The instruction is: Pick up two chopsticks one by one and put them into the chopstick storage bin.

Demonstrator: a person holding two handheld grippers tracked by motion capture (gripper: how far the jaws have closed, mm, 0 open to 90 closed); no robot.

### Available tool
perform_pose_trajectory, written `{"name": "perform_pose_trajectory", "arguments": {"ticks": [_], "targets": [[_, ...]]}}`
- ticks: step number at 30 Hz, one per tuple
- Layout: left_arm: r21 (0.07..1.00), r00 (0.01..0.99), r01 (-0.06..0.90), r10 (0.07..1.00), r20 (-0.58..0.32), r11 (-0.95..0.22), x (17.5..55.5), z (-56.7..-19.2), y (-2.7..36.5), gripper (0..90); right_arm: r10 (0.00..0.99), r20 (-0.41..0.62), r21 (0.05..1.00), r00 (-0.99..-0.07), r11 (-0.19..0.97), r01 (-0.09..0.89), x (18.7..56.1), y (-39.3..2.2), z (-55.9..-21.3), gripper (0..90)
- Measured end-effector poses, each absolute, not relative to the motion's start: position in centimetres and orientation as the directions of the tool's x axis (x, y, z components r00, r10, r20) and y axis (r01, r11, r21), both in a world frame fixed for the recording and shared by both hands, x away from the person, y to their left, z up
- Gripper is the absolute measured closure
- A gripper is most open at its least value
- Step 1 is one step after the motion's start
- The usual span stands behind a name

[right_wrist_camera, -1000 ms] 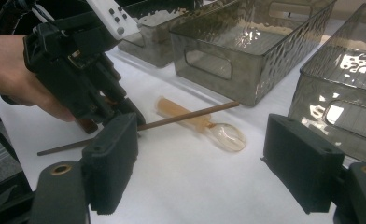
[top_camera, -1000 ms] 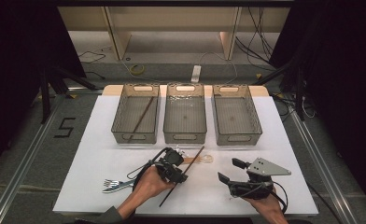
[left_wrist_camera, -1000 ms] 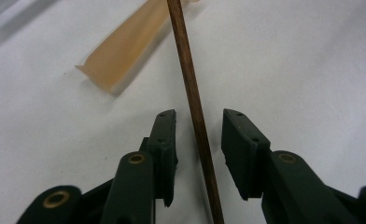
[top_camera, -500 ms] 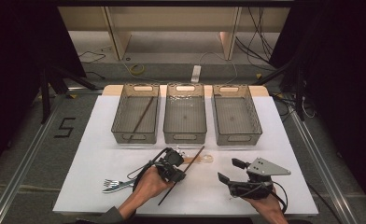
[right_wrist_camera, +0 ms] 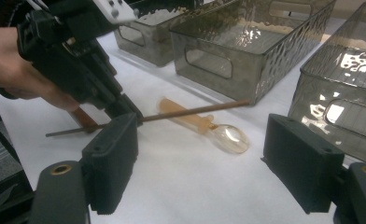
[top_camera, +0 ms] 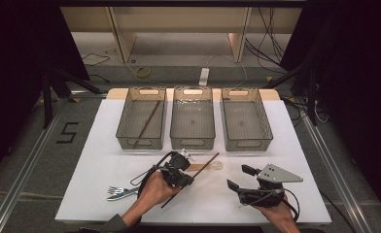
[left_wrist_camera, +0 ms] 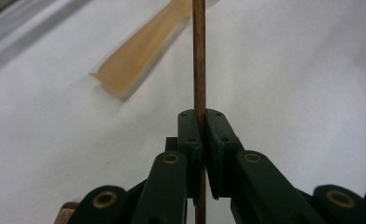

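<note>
Forks (top_camera: 122,192) lie at the left front of the white surface (top_camera: 96,160), just left of the person's left forearm.

Left hand-held gripper (top_camera: 184,177): jaws have just been closing and are now clamped on a brown chopstick (top_camera: 191,180). In the left gripper view the pads (left_wrist_camera: 190,135) press the stick (left_wrist_camera: 199,60) from both sides; the stick runs straight on past the jaw tips and also back below them. In the high view it slants from lower left to upper right, its far end close to the middle bin.

A translucent amber spoon (top_camera: 207,166) lies on the surface under the chopstick's far half, bowl to the right (right_wrist_camera: 228,136).

Right hand-held gripper (top_camera: 239,178): jaws wide apart, nothing between them, low over the surface, right of the spoon and apart from it.

Far side: three clear bins in a row (top_camera: 193,124); the left bin (top_camera: 141,122) holds another chopstick (top_camera: 147,123).
</note>
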State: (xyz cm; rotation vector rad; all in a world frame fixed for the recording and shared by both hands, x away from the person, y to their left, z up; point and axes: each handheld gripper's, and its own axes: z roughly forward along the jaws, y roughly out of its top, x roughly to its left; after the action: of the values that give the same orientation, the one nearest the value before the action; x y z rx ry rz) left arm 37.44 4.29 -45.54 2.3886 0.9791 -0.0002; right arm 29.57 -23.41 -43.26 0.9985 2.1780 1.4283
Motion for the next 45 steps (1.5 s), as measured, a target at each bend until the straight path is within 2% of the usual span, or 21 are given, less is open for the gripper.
{"name": "perform_pose_trajectory", "arguments": {"ticks": [15,45], "targets": [[0.552,0.734,0.636,0.644,-0.216,-0.54,38.1,-43.2,6.0,84.9,0.718,0.082,0.898,-0.691,0.247,0.364,29.6,-23.4,-43.3,27.0],[0.654,0.646,0.657,0.726,-0.234,-0.374,40.6,-38.9,12.3,84.9,0.72,0.085,0.895,-0.689,0.248,0.37,29.6,-23.4,-43.3,27.0]]}}
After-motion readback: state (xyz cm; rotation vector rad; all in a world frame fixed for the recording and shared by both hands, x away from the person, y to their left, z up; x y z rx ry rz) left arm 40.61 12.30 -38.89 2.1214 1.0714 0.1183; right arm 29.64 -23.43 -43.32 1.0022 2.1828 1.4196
